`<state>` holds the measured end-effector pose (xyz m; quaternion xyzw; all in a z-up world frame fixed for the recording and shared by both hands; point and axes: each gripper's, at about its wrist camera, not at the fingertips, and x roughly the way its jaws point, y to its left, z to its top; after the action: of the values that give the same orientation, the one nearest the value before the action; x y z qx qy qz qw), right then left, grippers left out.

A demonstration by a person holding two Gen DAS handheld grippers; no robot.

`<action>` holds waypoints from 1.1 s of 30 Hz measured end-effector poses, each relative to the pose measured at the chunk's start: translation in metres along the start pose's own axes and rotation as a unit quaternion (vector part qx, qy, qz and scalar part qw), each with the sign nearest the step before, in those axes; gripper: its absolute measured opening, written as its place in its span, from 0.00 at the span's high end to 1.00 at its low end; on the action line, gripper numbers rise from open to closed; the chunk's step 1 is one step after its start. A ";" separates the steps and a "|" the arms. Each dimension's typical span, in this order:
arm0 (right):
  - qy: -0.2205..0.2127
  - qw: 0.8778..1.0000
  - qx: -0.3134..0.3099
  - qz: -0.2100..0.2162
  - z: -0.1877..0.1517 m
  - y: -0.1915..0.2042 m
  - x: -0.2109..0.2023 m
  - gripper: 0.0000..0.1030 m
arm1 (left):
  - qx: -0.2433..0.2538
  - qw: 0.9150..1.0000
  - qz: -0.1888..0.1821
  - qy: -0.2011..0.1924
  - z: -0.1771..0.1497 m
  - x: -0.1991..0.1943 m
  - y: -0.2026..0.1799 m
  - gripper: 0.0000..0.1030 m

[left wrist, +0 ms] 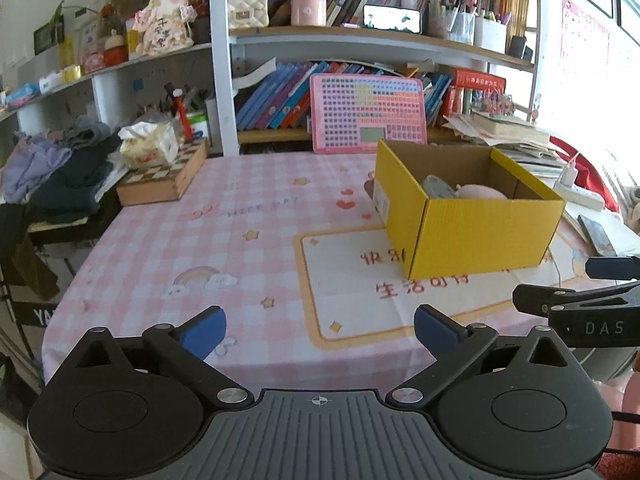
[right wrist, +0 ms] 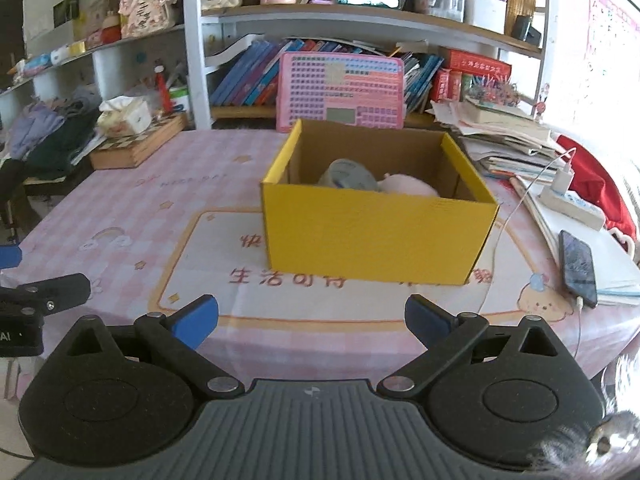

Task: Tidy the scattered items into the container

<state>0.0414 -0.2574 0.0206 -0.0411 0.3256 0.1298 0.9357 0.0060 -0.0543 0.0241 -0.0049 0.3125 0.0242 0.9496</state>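
grey item and pink item (perhaps soft toys), half-hidden by box wall

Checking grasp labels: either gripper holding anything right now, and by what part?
Nothing held. Left gripper and right gripper both open and empty, short of the yellow box.

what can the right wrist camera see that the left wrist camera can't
Only the right wrist view shows the whole phone on its cable and the white charger plugged into the power strip.

Only the left wrist view shows the white label on the box's end wall.

Both show the yellow box holding a grey item and a pink item, the pink board behind it, the chessboard box, and both grippers open and empty: left gripper, right gripper.
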 end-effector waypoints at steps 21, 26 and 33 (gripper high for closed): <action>0.021 1.000 0.001 0.009 -0.007 0.016 -0.002 0.01 | 0.002 1.000 -0.003 0.030 -0.013 -0.006 0.009 0.00; 0.022 1.000 0.001 0.008 -0.008 0.016 -0.002 0.00 | 0.002 0.999 -0.002 0.034 -0.012 -0.005 0.009 0.00; 0.026 1.000 0.000 0.008 -0.006 0.015 0.001 0.00 | -0.001 0.999 -0.007 0.036 -0.012 -0.004 0.010 0.00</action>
<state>0.0343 -0.2438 0.0159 -0.0417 0.3505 0.1355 0.9258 -0.0046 -0.0446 0.0165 -0.0090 0.3462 0.0172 0.9380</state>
